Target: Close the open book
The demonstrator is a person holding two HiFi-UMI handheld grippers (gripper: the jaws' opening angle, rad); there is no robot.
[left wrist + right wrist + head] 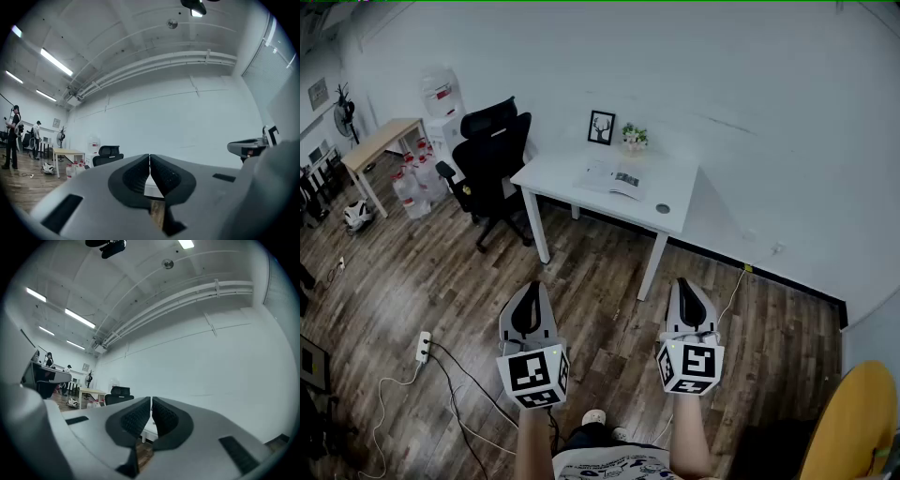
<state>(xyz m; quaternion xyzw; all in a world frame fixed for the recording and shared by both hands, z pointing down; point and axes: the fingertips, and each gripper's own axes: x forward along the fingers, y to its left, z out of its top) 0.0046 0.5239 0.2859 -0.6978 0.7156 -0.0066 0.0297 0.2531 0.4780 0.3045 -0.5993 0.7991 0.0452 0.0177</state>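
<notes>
Small white pot [633,146] at the back edge of the white tabletop [553,173] holds a green plant with pale flowers [634,133]. Clear plastic jugs with red caps [412,178] stand on the wood floor [600,272] beside a white water dispenser [441,117] with a big bottle on top. Can't tell what the jugs hold.

Open book with white pages [614,178] lies flat, pages up, about midway along the tabletop and nearer the back edge. It is just in front of a black-framed picture [601,127] and the pot. Both halves are spread, with a dark printed block on the right-hand page. Small dark round disc [663,208] sits toward the front right corner, apart from the book. Black office chair [492,150] stands on the floor at the tabletop's left end.

Left hand-held gripper [532,289] and right hand-held gripper [682,283] are side by side over the floor, well short of the tabletop, both pointing level toward it. Left gripper view: jaws pressed together, tips touching, empty. Right gripper view — same, jaws together on nothing. Neither touches the book.
</notes>
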